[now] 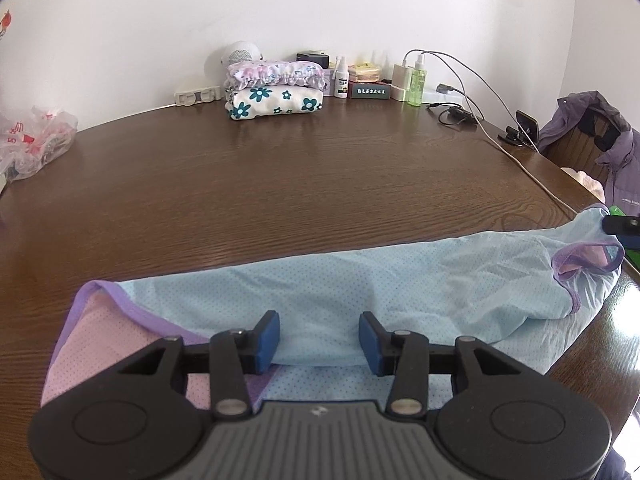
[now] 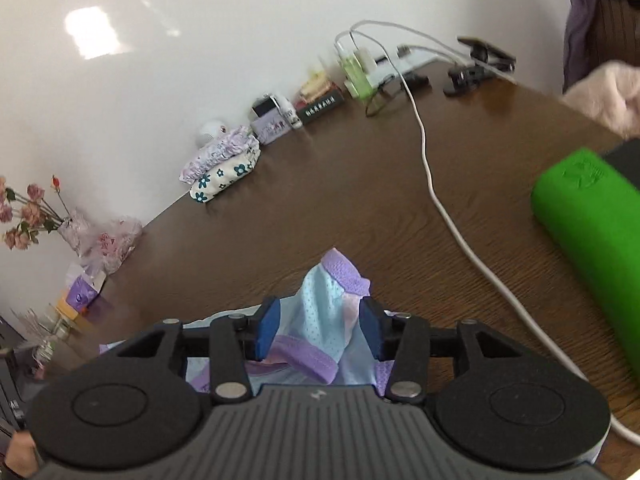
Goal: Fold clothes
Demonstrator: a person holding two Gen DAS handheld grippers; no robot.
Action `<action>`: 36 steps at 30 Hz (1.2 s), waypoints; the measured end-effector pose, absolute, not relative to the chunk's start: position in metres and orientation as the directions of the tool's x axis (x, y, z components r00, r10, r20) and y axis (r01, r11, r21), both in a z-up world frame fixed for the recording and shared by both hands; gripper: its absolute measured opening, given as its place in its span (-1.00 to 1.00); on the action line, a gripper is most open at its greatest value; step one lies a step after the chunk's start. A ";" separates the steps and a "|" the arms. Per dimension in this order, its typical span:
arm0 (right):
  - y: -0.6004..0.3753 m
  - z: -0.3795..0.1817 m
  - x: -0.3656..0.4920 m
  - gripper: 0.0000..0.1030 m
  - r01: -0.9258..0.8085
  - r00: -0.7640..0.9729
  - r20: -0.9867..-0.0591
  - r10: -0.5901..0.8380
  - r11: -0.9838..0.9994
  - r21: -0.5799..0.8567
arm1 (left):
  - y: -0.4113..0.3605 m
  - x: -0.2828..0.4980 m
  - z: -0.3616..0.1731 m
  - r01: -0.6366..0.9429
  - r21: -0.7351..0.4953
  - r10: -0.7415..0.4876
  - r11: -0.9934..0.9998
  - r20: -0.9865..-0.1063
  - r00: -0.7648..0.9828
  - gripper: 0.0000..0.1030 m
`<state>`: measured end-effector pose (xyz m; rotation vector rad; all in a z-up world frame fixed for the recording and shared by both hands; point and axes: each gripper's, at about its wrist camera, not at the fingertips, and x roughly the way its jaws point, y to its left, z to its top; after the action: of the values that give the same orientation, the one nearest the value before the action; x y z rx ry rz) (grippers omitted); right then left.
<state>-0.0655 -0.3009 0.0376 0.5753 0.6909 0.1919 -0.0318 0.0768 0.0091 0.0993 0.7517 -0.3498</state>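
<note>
Slippage threatens: both jaws stand apart around the garment (image 1: 360,280), unclamped, so its bunched end (image 2: 340,276) at 12 o'clock of the right gripper (image 2: 319,330) may unfold, the left gripper (image 1: 319,338) idle.

Ahead of the left jaws, only the light-blue garment (image 1: 360,288), then bare brown table (image 1: 280,184) up to the folded floral stack (image 1: 274,90) and bottles (image 1: 416,80) at the wall. Right of the right jaws, white cable (image 2: 444,208) and green cylinder (image 2: 592,240) barring passage.

Light-blue mesh garment (image 1: 360,280), purple-trimmed, lies rumpled on table (image 1: 280,184).
</note>
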 end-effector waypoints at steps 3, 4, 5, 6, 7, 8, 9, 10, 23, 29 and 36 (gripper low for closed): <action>-0.305 0.025 -0.051 -0.65 0.059 0.749 -0.532 0.394 0.760 0.647 | 0.077 -0.032 0.009 0.350 -0.037 -0.279 0.936 -0.684 0.674 -0.13; -0.305 0.022 -0.050 -0.92 0.051 0.757 -0.523 0.392 0.762 0.646 | 0.077 -0.032 0.009 0.351 -0.038 -0.280 0.936 -0.685 0.673 -0.13; -0.307 0.019 -0.053 -0.93 0.056 0.778 -0.513 0.362 0.774 0.631 | 0.077 -0.031 0.009 0.352 -0.039 -0.281 0.935 -0.685 0.672 -0.13; -0.309 0.014 -0.057 -0.93 0.047 0.798 -0.495 0.344 0.783 0.620 | 0.078 -0.031 0.010 0.353 -0.040 -0.283 0.935 -0.686 0.671 -0.13; -0.311 0.009 -0.061 -0.93 0.046 0.802 -0.497 0.332 0.795 0.605 | 0.078 -0.031 0.010 0.354 -0.040 -0.283 0.935 -0.686 0.670 -0.13; -0.311 0.006 -0.064 -0.93 0.058 0.798 -0.515 0.312 0.811 0.582 | 0.078 -0.031 0.009 0.354 -0.040 -0.283 0.934 -0.686 0.670 -0.13; -0.312 0.002 -0.068 -0.93 0.070 0.795 -0.532 0.292 0.827 0.558 | 0.078 -0.032 0.009 0.354 -0.039 -0.283 0.935 -0.685 0.671 -0.12; -0.312 0.002 -0.071 -0.90 0.069 0.802 -0.526 0.284 0.830 0.553 | 0.077 -0.032 0.009 0.353 -0.038 -0.282 0.935 -0.684 0.672 -0.12; -0.260 0.044 -0.096 -0.73 -0.125 0.878 -0.447 0.172 0.983 0.133 | 0.046 -0.038 0.039 0.433 -0.145 -0.424 0.890 -0.611 0.668 -0.18; -0.273 0.029 -0.078 -0.73 -0.059 0.825 -0.553 0.113 0.992 0.115 | -0.015 -0.041 0.018 0.516 -0.089 -0.435 0.852 -0.668 0.604 -0.21; -0.284 0.039 -0.071 -0.57 -0.039 0.859 -0.498 0.118 0.985 0.166 | -0.016 -0.044 0.010 0.498 -0.101 -0.427 0.862 -0.674 0.603 -0.20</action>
<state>-0.0710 -0.2836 0.0391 0.1527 0.5318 0.0830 -0.0435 -0.0164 0.0097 0.1007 0.7527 -0.5363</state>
